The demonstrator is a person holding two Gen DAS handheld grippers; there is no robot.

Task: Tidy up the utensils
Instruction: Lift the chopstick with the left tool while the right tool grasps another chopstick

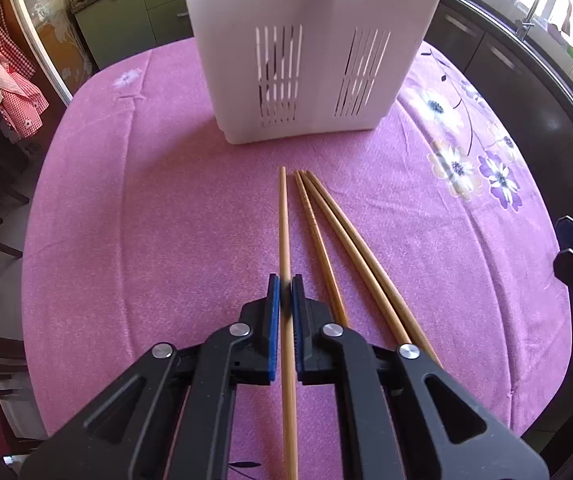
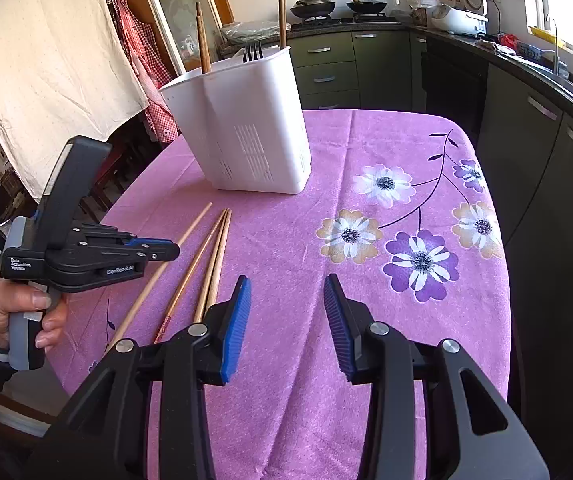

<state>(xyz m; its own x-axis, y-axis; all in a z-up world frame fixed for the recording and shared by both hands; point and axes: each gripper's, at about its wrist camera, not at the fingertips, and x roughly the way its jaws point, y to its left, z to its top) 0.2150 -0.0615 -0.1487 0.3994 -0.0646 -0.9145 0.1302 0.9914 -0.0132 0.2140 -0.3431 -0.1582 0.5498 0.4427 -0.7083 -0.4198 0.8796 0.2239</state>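
I see the table (image 2: 286, 420) under its pink flowered cloth filling both views, and on its far side stands the white slotted utensil holder (image 2: 246, 128), upright. Dark chopsticks (image 2: 282, 12) and fork tines (image 2: 253, 53) poke out of its top.

Now the tools. My left gripper (image 1: 285, 286) has its blue pads (image 1: 273, 304) closed tight on a single light wooden chopstick (image 1: 284, 216); the stick runs straight between them, its tip pointing toward the holder and stopping short of it. From the right wrist view that same gripper (image 2: 172, 249) sits at the near-left edge of the table, a hand (image 2: 18, 312) wrapped round its grey handle, fingers on the trigger. Whether the chopstick's far end rests on the cloth or hangs just above it, I can't tell.

My right gripper (image 2: 287, 288) hangs over the near middle of the cloth, its jaws partly apart, nothing between them, nothing touched.

Three more chopsticks (image 1: 326, 240) lie flat on the cloth just right of the gripped one, side by side, fanning together toward the holder, tips near its base but apart from it.
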